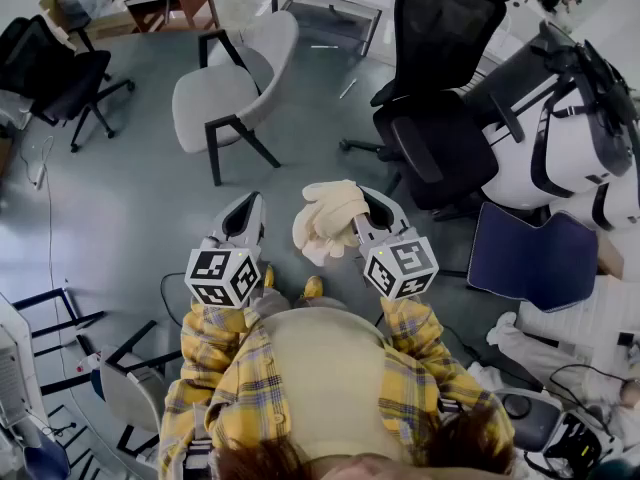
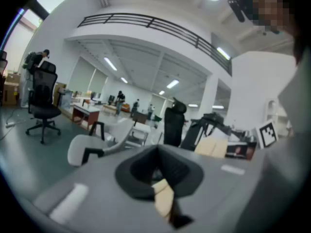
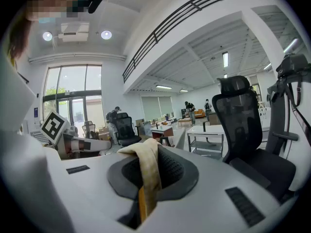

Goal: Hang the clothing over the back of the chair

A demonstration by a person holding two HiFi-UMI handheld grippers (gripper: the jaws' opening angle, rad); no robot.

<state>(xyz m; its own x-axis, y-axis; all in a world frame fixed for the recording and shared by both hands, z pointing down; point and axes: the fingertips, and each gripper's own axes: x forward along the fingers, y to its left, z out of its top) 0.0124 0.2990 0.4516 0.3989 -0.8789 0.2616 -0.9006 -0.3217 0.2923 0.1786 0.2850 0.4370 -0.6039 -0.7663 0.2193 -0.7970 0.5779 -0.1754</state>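
Pinching cream clothing (image 1: 325,218) — right gripper (image 1: 363,224) clamped, grey chair (image 1: 215,93) well apart

text: none legible; numbers: none legible | only square coded markers: left cube (image 1: 222,276); right cube (image 1: 400,265)

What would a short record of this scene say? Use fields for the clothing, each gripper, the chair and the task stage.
clothing: cream, bunched up, held in the air
right gripper: shut on the clothing
left gripper: jaws together, apart from the clothing
chair: grey, on the floor ahead of the person, back bare
task stage: clothing not yet hung over the chair
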